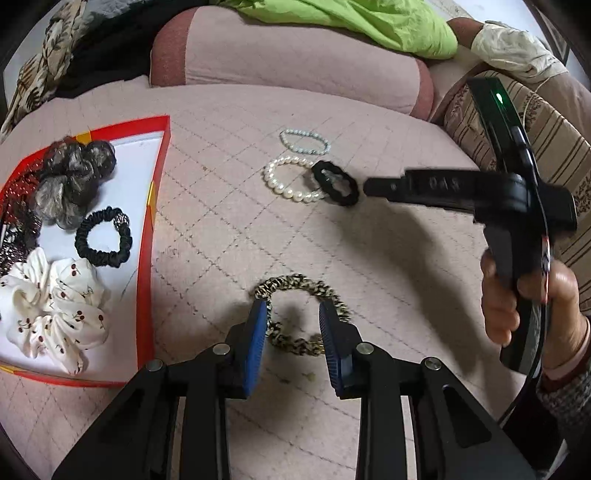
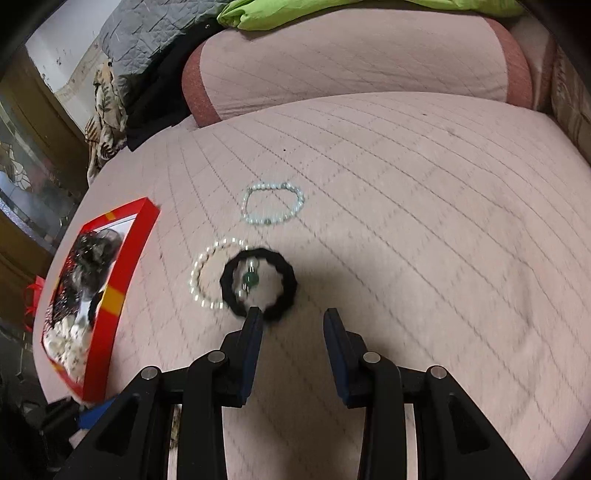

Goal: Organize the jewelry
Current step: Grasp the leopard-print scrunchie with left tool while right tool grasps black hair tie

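While both jaws are gaping empty, the left gripper (image 1: 293, 325) is straddling a soft, light scrunchie (image 1: 301, 314) mid-bed; the right gripper (image 2: 293, 325) is nearing a black band (image 2: 258, 282).

Pink quilted bed (image 2: 406, 192), bolster (image 2: 351, 62), green cloth (image 1: 354, 22)

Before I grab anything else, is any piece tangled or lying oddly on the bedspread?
Yes. The black scrunchie lies on top of the white pearl bracelet, overlapping its right side, so lifting one may drag the other. The pale blue bead bracelet lies apart. The leopard-print scrunchie lies between the left tongs.
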`<act>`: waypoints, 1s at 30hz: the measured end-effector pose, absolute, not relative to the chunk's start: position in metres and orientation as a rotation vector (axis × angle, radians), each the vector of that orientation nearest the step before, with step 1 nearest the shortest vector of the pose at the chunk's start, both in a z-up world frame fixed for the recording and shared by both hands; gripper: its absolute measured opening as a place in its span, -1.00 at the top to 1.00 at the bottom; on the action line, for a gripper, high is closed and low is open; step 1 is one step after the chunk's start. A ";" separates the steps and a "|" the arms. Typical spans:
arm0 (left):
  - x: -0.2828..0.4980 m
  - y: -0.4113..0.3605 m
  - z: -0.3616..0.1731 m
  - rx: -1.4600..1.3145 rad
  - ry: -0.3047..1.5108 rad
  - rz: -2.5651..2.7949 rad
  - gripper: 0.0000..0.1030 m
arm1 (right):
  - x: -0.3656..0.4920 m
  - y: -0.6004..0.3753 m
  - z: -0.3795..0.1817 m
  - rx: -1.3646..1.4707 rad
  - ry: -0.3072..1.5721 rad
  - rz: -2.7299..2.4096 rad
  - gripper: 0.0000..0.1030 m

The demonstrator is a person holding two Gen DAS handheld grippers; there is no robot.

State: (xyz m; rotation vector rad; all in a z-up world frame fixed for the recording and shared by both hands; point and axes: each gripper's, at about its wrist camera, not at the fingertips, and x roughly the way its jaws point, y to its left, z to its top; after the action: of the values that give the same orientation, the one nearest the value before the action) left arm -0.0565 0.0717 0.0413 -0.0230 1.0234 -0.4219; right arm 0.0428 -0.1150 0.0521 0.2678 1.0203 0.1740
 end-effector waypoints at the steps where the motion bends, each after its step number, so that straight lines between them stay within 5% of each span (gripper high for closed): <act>1: -0.054 0.073 0.039 -0.025 1.028 -0.423 0.45 | 0.047 -0.112 0.051 0.254 1.024 0.173 0.28; 6: -0.048 0.073 0.033 -0.030 1.037 -0.430 0.45 | 0.062 -0.098 0.039 0.166 1.035 0.152 0.31; 11: -0.046 0.070 0.029 -0.020 1.033 -0.427 0.45 | 0.066 -0.095 0.037 0.128 1.023 0.116 0.81; 15: -0.047 0.068 0.028 -0.023 1.027 -0.436 0.30 | 0.058 -0.100 0.041 0.145 1.022 0.112 0.85; 25: -0.057 0.069 0.028 0.027 1.014 -0.413 0.29 | -0.002 -0.114 0.070 0.163 0.962 0.129 0.85; 26: -0.058 0.067 0.028 0.044 1.013 -0.404 0.33 | -0.006 -0.116 0.071 0.173 0.959 0.135 0.85; 28: -0.060 0.064 0.027 0.079 1.013 -0.377 0.87 | -0.018 -0.118 0.072 0.192 0.952 0.146 0.85; 30: -0.064 0.063 0.030 0.073 1.012 -0.390 0.88 | -0.028 -0.121 0.071 0.218 0.948 0.151 0.85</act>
State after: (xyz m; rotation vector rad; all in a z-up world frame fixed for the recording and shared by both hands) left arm -0.0636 0.0631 0.0295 0.0728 1.0119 -0.3895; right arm -0.0275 -0.1215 0.0714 0.2183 0.9478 0.1505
